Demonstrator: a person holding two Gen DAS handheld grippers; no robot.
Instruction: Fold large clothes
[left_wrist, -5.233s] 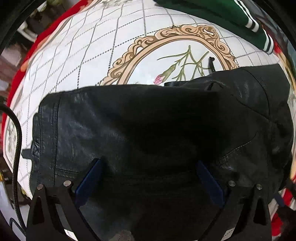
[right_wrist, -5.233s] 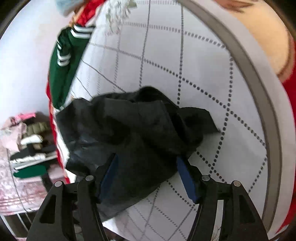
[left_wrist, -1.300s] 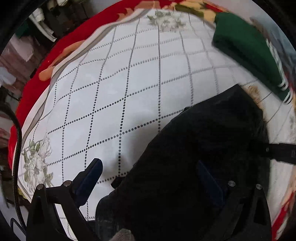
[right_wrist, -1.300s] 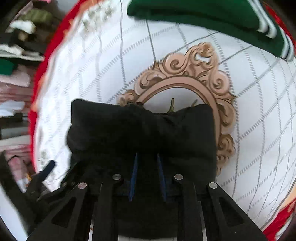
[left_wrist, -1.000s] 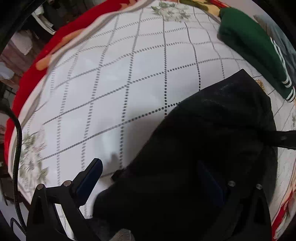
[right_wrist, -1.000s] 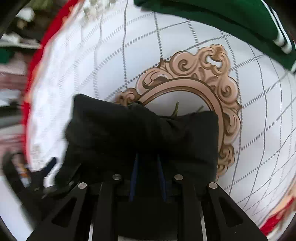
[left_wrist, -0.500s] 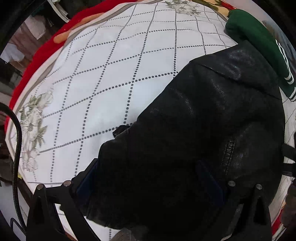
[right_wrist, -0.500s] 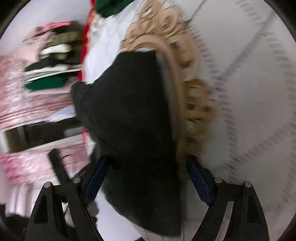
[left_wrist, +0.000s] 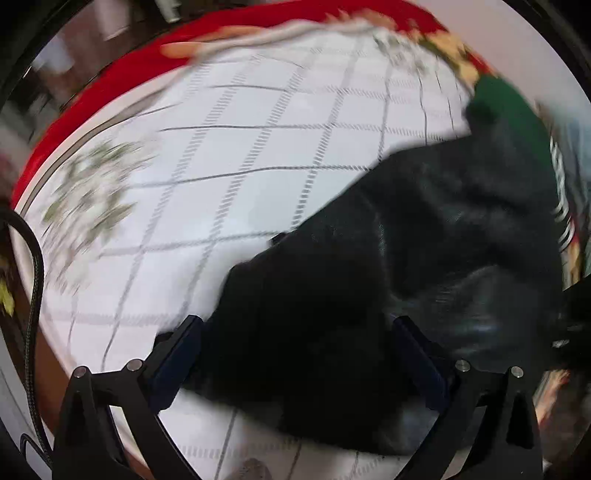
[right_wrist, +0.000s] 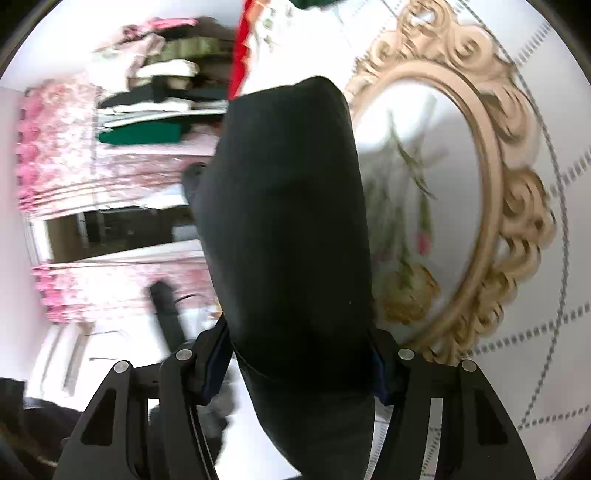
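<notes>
A black leather jacket lies bunched and folded on the white quilted bed cover. My left gripper is open, its blue-padded fingers set wide around the jacket's near edge. In the right wrist view the jacket fills the centre as a thick dark fold. My right gripper has its jaws open about as wide as the fold between them; whether they press on it is hidden.
A folded green garment with white stripes lies at the far right, next to the jacket. The cover has a red border and a gold ornate oval print. Shelves with stacked clothes and pink curtains stand beyond the bed's edge.
The right gripper, shut on the jacket a second ago, opened half a second ago, and now the fold fills its jaws. The left view swung left and blurred. The jacket sits more compact.
</notes>
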